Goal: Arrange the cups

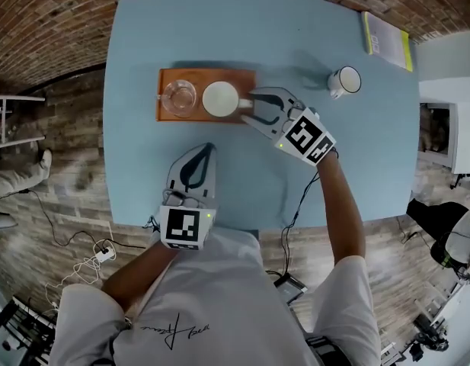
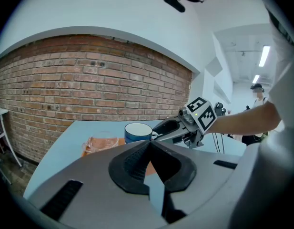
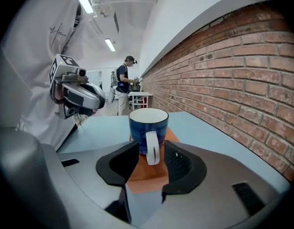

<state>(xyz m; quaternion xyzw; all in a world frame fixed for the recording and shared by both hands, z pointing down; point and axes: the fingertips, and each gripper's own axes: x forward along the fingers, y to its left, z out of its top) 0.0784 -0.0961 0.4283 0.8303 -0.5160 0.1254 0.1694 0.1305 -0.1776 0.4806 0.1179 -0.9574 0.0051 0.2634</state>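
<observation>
An orange tray lies on the blue table and carries a clear glass cup and, to its right, a blue mug with a white inside. My right gripper reaches in from the right, open, its jaws on either side of the mug's white handle without pressing it. The right gripper view shows the blue mug upright on the tray. A white mug stands alone at the far right. My left gripper hovers near the table's front, shut and empty.
A booklet lies at the table's far right corner. A brick wall runs behind the table. In the left gripper view the glass cup and the blue mug stand ahead, with the right gripper beside the mug.
</observation>
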